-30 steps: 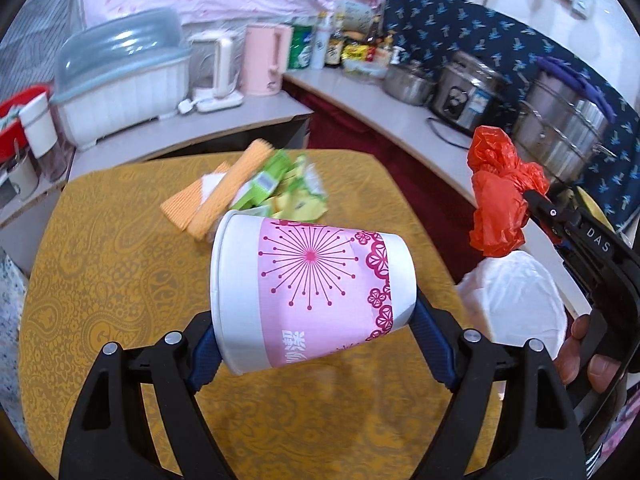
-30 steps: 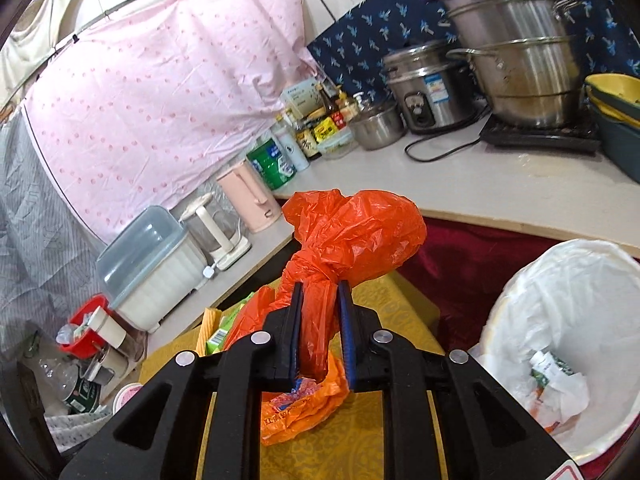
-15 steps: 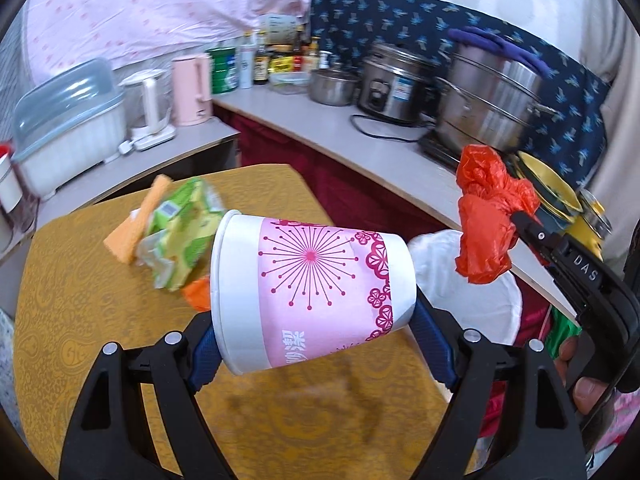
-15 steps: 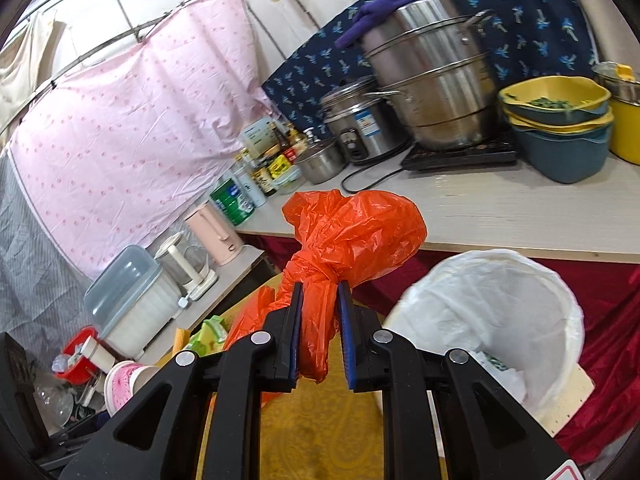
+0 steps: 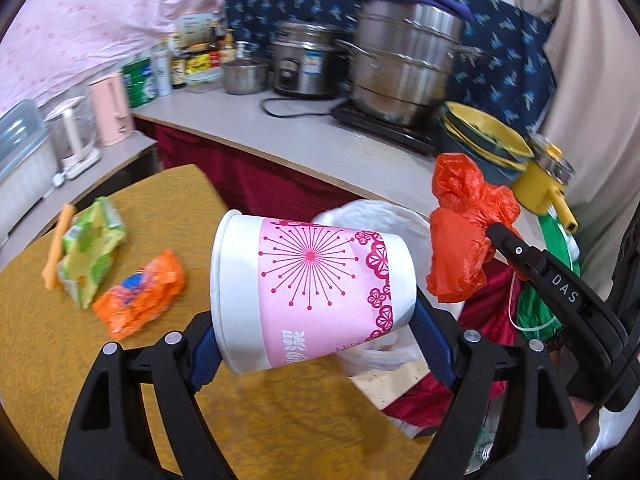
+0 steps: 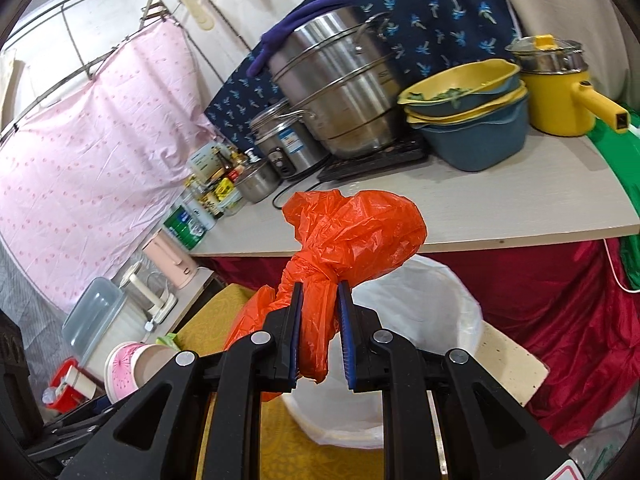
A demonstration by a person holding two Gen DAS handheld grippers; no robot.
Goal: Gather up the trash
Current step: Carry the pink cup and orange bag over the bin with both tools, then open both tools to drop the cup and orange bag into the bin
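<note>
My left gripper (image 5: 316,340) is shut on a pink-and-white paper cup (image 5: 312,288), held on its side above the yellow table's right edge; the cup also shows in the right wrist view (image 6: 132,368). My right gripper (image 6: 319,336) holds a crumpled orange plastic bag (image 6: 352,232) over the white-lined trash bin (image 6: 460,320); its jaws stand slightly apart around the bag. In the left wrist view the bag (image 5: 464,232) hangs above the bin (image 5: 380,216). An orange wrapper (image 5: 140,296) and a green packet (image 5: 92,252) lie on the table (image 5: 160,208).
A counter (image 5: 320,140) with steel pots (image 5: 404,68), a rice cooker (image 5: 304,64), bottles and a pink kettle (image 5: 112,108) runs behind. Stacked yellow and blue bowls (image 6: 472,120) and a yellow pot (image 6: 560,88) stand at its right end. Red cloth hangs below the counter.
Both grippers swung right, from over the table toward the bin. The right gripper's jaws have widened around the orange bag. The cup stays clamped in the left gripper.
</note>
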